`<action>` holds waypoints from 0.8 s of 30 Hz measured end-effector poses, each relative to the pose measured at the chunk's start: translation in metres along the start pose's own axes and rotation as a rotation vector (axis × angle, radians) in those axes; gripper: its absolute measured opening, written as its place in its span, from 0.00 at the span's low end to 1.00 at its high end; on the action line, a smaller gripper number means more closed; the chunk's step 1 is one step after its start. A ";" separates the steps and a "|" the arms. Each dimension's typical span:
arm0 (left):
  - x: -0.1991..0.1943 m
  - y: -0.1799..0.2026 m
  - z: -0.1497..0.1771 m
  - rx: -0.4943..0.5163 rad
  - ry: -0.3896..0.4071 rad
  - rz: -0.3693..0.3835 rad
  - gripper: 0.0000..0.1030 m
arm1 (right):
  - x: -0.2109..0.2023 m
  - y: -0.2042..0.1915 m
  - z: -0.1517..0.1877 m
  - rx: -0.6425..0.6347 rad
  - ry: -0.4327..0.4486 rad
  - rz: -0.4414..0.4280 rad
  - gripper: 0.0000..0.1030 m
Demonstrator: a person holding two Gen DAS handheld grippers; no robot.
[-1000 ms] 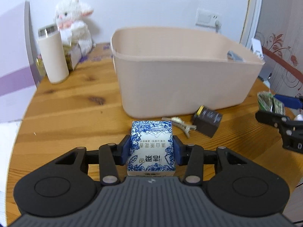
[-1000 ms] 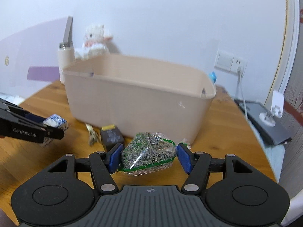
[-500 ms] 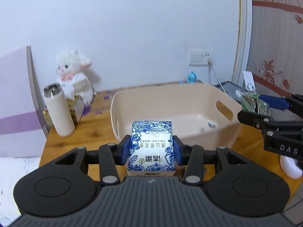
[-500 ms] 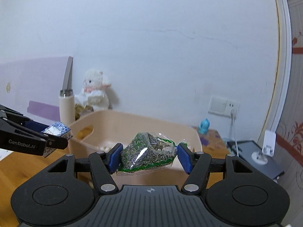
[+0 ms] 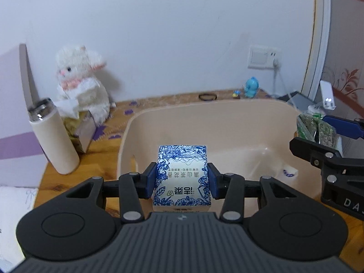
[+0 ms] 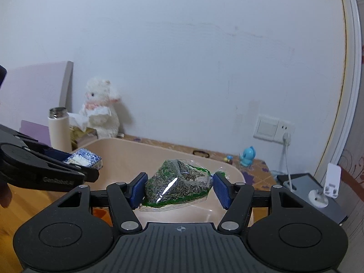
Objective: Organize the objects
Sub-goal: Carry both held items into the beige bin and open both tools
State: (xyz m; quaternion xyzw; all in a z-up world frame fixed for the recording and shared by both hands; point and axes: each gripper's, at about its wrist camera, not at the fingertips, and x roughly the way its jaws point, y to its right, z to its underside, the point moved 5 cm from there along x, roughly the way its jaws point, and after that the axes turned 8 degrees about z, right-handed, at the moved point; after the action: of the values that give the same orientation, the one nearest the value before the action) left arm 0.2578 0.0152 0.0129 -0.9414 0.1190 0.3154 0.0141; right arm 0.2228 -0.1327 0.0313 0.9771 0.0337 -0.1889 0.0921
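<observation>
Left gripper (image 5: 182, 180) clamps a blue-and-white box (image 5: 182, 179) between both blue pads, box upright, held in the air over the near left part of the beige tub (image 5: 227, 122). In the right wrist view the same box (image 6: 83, 159) sits at the tub's left rim. Right gripper (image 6: 179, 187) is closed on a clear bag of dried green herbs (image 6: 177, 185), left pad pressed into it, right pad at its crinkled edge; bag hangs above the tub (image 6: 127, 150), nearer its right side. In the left view the bag (image 5: 316, 127) shows at the tub's right rim. A small white item (image 5: 290, 171) lies on the tub floor, too small to identify. Tub stands on a wooden table (image 5: 54, 182). Behind it to the left: a cream flask (image 5: 54, 136) and a white plush toy (image 5: 82, 86) against the wall. A blue figurine (image 5: 251, 86) sits at the back near the wall socket (image 5: 265, 58).
</observation>
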 end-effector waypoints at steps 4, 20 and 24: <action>0.023 0.000 0.005 0.022 -0.028 -0.027 0.46 | 0.021 -0.001 0.011 -0.005 -0.046 0.013 0.58; -0.018 0.000 -0.001 0.002 0.018 0.008 0.86 | -0.002 0.004 0.011 -0.021 -0.063 0.016 0.78; -0.037 -0.002 0.008 -0.003 0.014 0.009 0.86 | -0.025 0.008 0.009 -0.021 -0.048 0.019 0.89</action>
State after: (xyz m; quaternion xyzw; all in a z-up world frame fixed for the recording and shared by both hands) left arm 0.2246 0.0258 0.0283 -0.9431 0.1228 0.3088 0.0105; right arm 0.1972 -0.1430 0.0337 0.9715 0.0243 -0.2109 0.1051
